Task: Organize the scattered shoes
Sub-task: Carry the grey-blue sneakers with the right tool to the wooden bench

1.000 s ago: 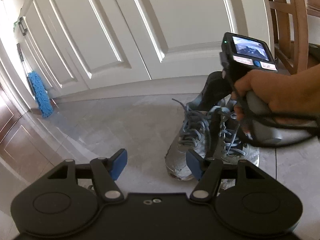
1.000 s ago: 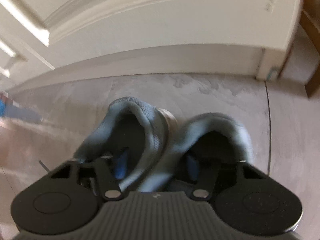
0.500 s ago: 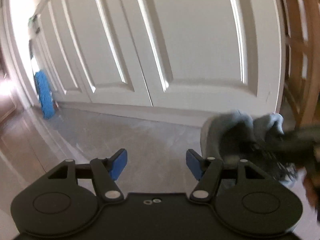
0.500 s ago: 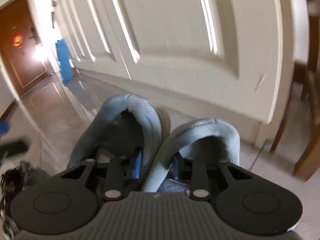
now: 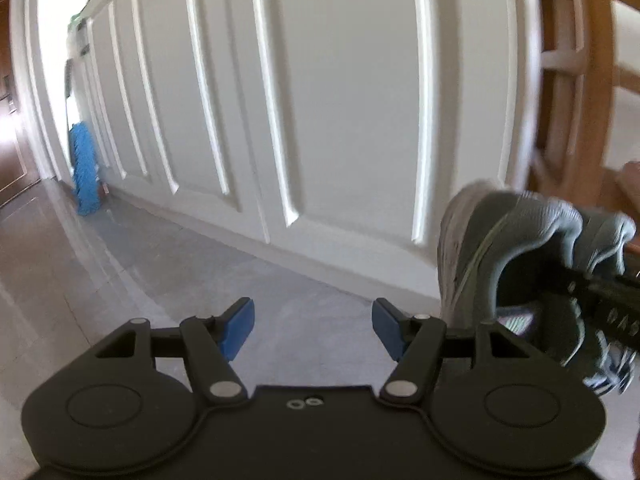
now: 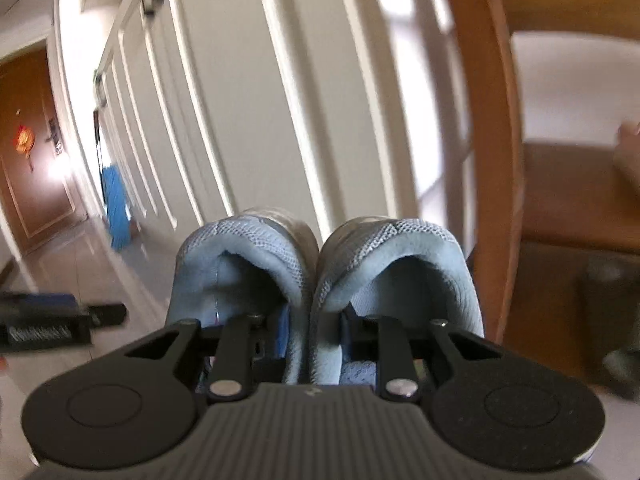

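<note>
I am gripping a pair of grey-blue mesh lace-up sneakers [image 6: 320, 276] with my right gripper [image 6: 316, 332]: one finger is sitting inside each shoe, and my jaws have just been closing, pinching the two inner collar walls together between the pads. The pair is hanging in the air off the grey stone floor [image 5: 168, 264], heels toward my camera, in front of the white panelled cupboard doors [image 5: 340, 100] and just beside a brown wooden chair [image 6: 496, 128]. My left gripper [image 5: 312, 326] is carrying nothing, its blue pads standing wide apart over bare floor.

As I judge it, this pair is gathered and lifted but not yet set down anywhere, so the placing is still to do. I am seeing no other shoes in either view, so I cannot tell how many are left. A blue fringed mop head [image 5: 86, 172] is leaning at the far end of the doors. No brand, label or writing is readable; the shoes are too blurred.
</note>
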A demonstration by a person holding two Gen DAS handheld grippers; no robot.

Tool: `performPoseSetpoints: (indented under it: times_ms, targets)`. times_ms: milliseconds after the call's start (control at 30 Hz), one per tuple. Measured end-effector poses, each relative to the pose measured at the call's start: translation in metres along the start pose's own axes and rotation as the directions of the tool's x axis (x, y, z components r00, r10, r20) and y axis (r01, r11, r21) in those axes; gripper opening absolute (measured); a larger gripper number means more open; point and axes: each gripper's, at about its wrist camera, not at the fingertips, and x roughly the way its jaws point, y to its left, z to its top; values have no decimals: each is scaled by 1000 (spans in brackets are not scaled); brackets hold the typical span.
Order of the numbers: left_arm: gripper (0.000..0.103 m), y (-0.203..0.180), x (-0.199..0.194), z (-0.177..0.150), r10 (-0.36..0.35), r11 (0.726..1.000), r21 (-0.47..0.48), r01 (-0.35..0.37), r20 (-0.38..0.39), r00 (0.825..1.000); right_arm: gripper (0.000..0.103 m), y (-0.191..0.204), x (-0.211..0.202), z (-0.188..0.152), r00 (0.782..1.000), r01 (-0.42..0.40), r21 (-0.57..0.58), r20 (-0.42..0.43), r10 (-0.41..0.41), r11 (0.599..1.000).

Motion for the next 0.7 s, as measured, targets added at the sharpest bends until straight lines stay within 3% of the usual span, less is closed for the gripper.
performPoseSetpoints:
  times_ms: [133,400,500,567,700]
  targets:
    - [65,-11,-48,47,-59,998,38,59,-6,998,27,7,-77,69,998,60,-7,15,-60,998]
    - [65,-38,-182,180,-213,976,57,211,21,977,27,15,-225,213,976,216,26,8,-216,976]
    - [65,-47,-238,219,-277,959,76,273,43,960,27,23,-284,264,955,293,34,37,-294,956]
    - [65,-54,-272,239,-310,949,86,305,54,949,27,28,-331,300,929,359,55,70,-363,932]
    - [65,-64,-333,272,-390,915,138,379,71,918,27,34,-398,341,872,464,122,114,-476,878]
